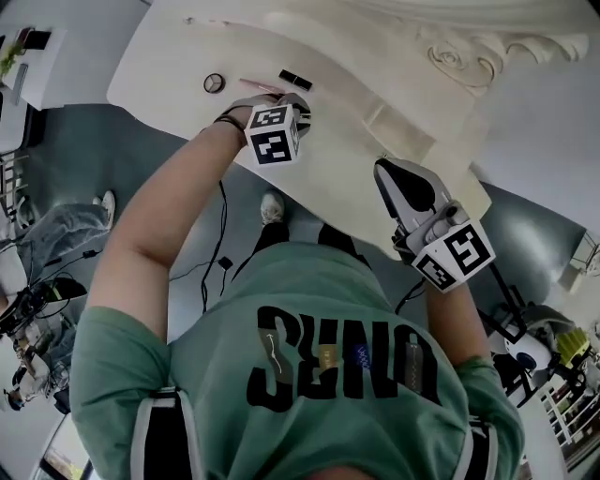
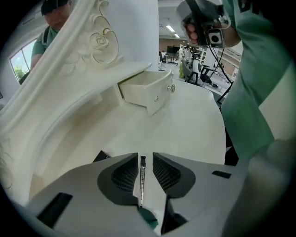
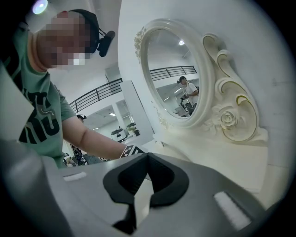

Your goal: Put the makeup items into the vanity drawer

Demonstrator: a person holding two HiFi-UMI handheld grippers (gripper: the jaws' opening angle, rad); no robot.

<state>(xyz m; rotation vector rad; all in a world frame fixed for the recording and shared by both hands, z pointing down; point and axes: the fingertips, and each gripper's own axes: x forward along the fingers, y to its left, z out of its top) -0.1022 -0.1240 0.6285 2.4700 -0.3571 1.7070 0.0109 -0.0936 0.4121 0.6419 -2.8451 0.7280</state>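
Note:
My left gripper [image 2: 145,159] hovers low over the white vanity top [image 2: 185,129], jaws open. A thin dark makeup pencil [image 2: 141,180] lies lengthwise in the gap, with space on both sides. From the head view the left gripper [image 1: 291,101] is beside a pink pencil [image 1: 261,86], a round compact [image 1: 214,83] and a black palette [image 1: 295,80]. The small vanity drawer [image 2: 150,92] stands pulled open ahead, knob facing me. My right gripper [image 3: 148,156] is shut with nothing in it, held off the table's near edge [image 1: 384,171].
An ornate oval mirror [image 3: 173,74] with carved scrolls rises at the back of the vanity. A dark corner of the palette [image 2: 101,155] shows just left of the left jaws. Another person [image 2: 55,14] stands behind the vanity. Cables and equipment lie on the floor [image 1: 216,262].

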